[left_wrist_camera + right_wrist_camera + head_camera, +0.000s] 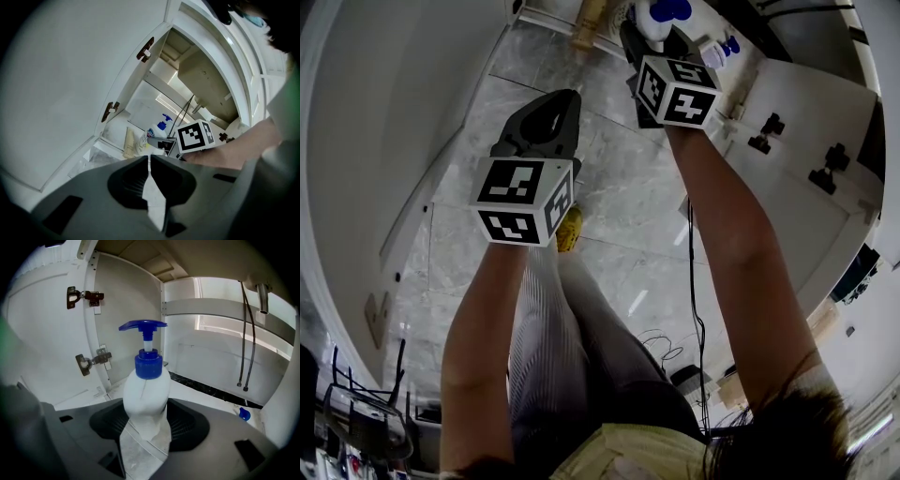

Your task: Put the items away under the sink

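Right gripper view: bottle [145, 385] upright at frame centre, blue pump on top, clamped between the widely spread jaws of the right gripper [145, 401]. Behind it, open cabinet [126, 305], with two hoses [244, 333] at upper right. Left gripper view: left gripper [150, 158] at lower centre, jaws drawn together, nothing between them. Head view: left gripper left of centre over the floor [609, 178], right gripper at upper centre, at the cabinet.
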`<state>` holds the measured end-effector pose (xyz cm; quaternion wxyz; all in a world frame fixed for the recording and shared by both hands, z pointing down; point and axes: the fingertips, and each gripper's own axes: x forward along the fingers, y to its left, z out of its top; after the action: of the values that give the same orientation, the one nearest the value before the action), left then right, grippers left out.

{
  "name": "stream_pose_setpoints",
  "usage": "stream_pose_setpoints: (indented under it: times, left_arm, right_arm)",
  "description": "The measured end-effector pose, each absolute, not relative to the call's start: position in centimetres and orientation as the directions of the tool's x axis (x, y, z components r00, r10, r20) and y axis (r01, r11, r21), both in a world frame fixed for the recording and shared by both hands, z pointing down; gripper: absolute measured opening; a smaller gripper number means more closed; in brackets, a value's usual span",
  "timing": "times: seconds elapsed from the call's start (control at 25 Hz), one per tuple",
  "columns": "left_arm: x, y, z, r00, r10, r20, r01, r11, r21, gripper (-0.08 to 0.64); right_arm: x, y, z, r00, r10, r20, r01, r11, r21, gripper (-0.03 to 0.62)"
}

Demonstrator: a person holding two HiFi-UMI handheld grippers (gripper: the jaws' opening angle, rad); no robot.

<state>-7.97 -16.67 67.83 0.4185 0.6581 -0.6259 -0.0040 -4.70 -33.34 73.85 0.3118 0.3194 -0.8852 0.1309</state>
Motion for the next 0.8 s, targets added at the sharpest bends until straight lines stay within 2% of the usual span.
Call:
stream_pose_setpoints:
  times: [0.32,0.8]
  left_arm:
    - [-8.0,-16.5,67.4,0.219,-0.821,0.527,-0.82,0.138,0.556,0.04]
    - [-6.9,-16.1,64.9,0.226,-0.821,0.524,-0.812,0.138,0.567,0.04]
  right_arm:
    - [-4.4,-32.4,73.6,-0.608,-0.466,0.643,-0.651,0.756,-0.068,0.256]
    - [-1.8,-30.6,71.1,-0.582,-0.494,0.646,-0.727,0.672,-0.142,0.259]
